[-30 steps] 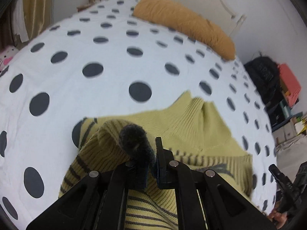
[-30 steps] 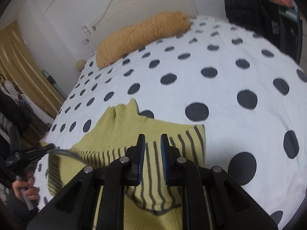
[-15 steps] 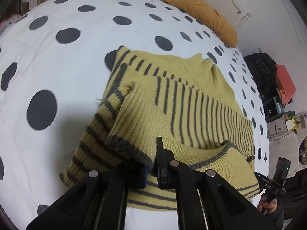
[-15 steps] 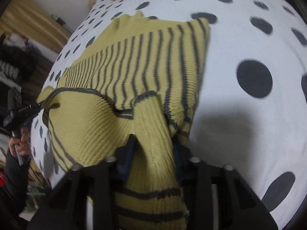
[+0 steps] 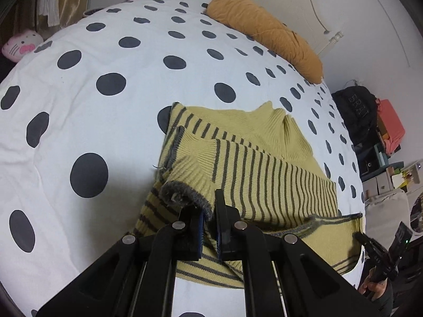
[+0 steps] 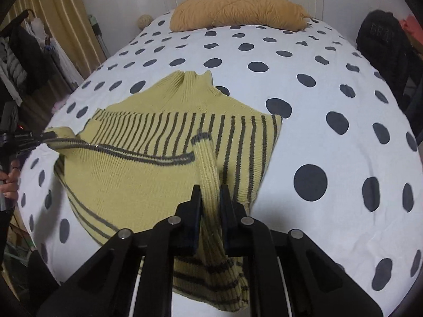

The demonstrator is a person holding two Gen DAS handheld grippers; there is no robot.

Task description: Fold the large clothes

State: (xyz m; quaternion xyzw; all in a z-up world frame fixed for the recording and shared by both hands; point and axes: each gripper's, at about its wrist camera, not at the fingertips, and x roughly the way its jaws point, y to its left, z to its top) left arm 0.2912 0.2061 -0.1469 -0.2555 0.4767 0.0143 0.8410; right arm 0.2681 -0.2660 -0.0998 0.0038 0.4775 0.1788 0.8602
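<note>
A yellow-green knit sweater with dark grey stripes point(image 5: 267, 166) lies partly folded on the polka-dot bed, collar toward the headboard; it also shows in the right wrist view point(image 6: 148, 158). My left gripper point(image 5: 208, 211) is shut on the sweater's grey-trimmed hem corner point(image 5: 182, 192), lifted above the bed. My right gripper point(image 6: 210, 198) is shut on the other hem corner, a ribbed strip point(image 6: 207, 166) rising between the fingers. The hem stretches between both grippers over the sweater's body. The left gripper also shows in the right wrist view point(image 6: 29, 140), and the right gripper in the left wrist view point(image 5: 370, 243).
The white bedspread with dark dots point(image 6: 330, 105) surrounds the sweater. An orange pillow point(image 6: 238, 12) lies by the headboard. A black bag point(image 6: 383, 42) and shelves stand to the right. Curtains and hanging clothes point(image 6: 29, 52) are on the left. A pink plush point(image 5: 21, 45) sits at the bed's left side.
Both grippers, holding the hem, have moved toward the collar and tilted up. The folded lower part now covers more of the striped body.
</note>
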